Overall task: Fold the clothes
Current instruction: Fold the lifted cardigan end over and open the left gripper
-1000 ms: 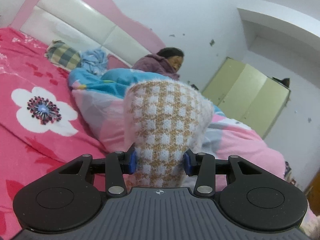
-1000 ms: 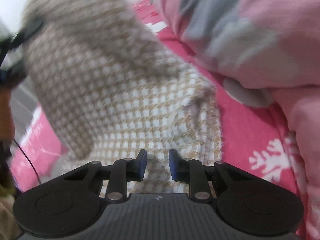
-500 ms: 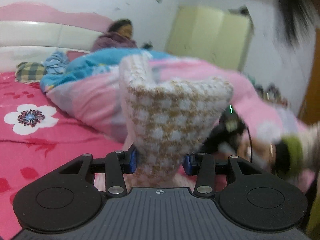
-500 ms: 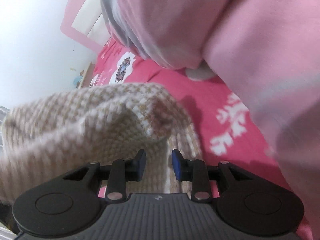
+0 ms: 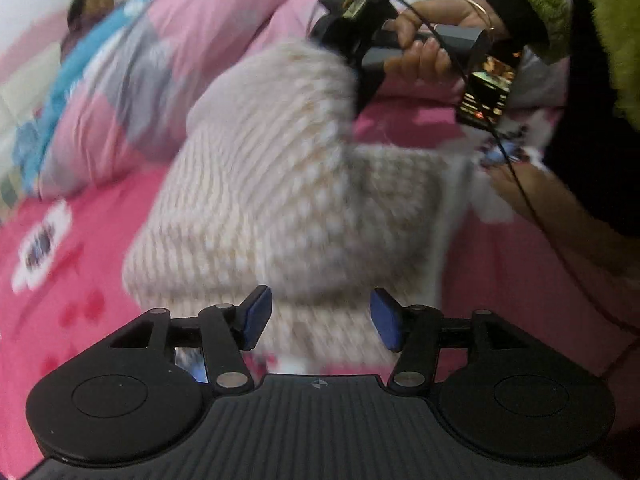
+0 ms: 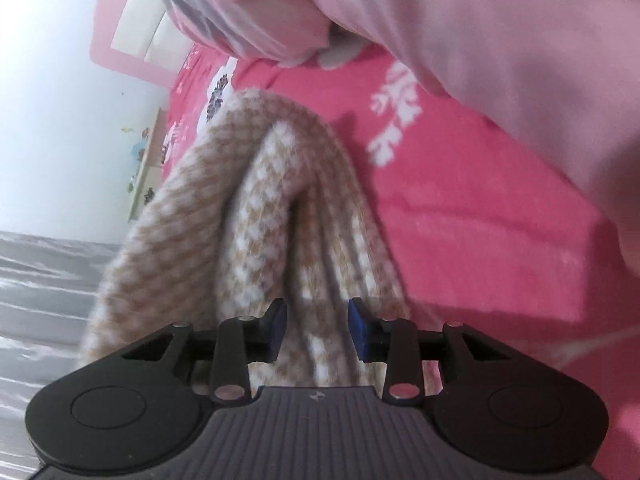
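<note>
We look along our left gripper (image 5: 319,322), its blue pads (image 5: 256,318) spreading apart. The tan-and-white knit garment (image 5: 272,200) lies just past them on the pink bedsheet (image 5: 72,272), blurred, and no pad presses on it. Beyond it, a pink and blue quilt (image 5: 120,92) is heaped at the upper left. At the upper right, our right hand (image 5: 428,40) holds the other tool by its handle, a green sleeve (image 5: 532,4) at the wrist.

From our right gripper (image 6: 317,330), the jaws are also opening. A bunched fold of the same garment (image 6: 280,208) runs between the pads, which stand slightly clear of it. The pink quilt (image 6: 500,60) fills the right.
</note>
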### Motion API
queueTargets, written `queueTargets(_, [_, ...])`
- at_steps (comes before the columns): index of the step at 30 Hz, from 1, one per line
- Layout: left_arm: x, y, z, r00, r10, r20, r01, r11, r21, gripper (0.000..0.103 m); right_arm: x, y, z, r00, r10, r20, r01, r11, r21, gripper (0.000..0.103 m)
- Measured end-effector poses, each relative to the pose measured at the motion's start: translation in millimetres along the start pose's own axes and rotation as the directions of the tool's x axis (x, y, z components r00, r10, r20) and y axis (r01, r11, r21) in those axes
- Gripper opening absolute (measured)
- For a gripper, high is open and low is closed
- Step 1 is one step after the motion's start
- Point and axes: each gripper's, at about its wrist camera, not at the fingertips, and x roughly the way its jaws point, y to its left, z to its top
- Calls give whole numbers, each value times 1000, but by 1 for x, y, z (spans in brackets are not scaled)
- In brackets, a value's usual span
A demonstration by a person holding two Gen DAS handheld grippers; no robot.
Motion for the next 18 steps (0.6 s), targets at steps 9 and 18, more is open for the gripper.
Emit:
queueTargets(9, [-36,59,23,970,114,215,-18,914,-405,57,-28,-15,-12,994,89,60,-92,994,66,48])
queueTargets(18, [35,-4,58,969,-125,215,154,980,-123,56,-82,114,-51,964,155,218,4,808,-590,45])
